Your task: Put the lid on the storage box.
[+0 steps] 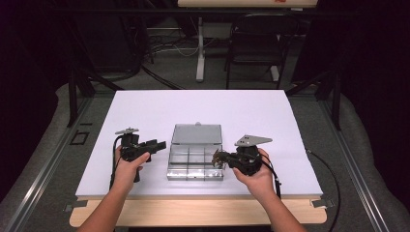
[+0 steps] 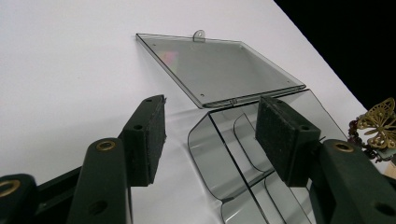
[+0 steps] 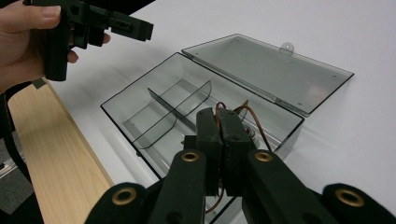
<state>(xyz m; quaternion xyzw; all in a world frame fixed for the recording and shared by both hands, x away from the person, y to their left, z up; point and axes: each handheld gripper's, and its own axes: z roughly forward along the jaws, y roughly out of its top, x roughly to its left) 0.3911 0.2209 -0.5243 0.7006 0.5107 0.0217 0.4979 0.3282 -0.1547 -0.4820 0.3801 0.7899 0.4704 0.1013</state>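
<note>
High view: a clear box (image 1: 195,162) sits mid-tabletop (image 1: 145,111), lid (image 1: 197,134) laid open behind it. The left hand-held gripper (image 1: 155,145) hovers just beside the box's left wall; the right hand-held gripper (image 1: 218,158) is at its right edge, clamped on a necklace (image 1: 217,155).

Left gripper view: jaws stand wide, nothing between the pads (butterfly charm (image 2: 382,122) at far right).

Right gripper view: jaws pinched together on the brown cord (image 3: 252,114), above the box's right compartment.
</note>
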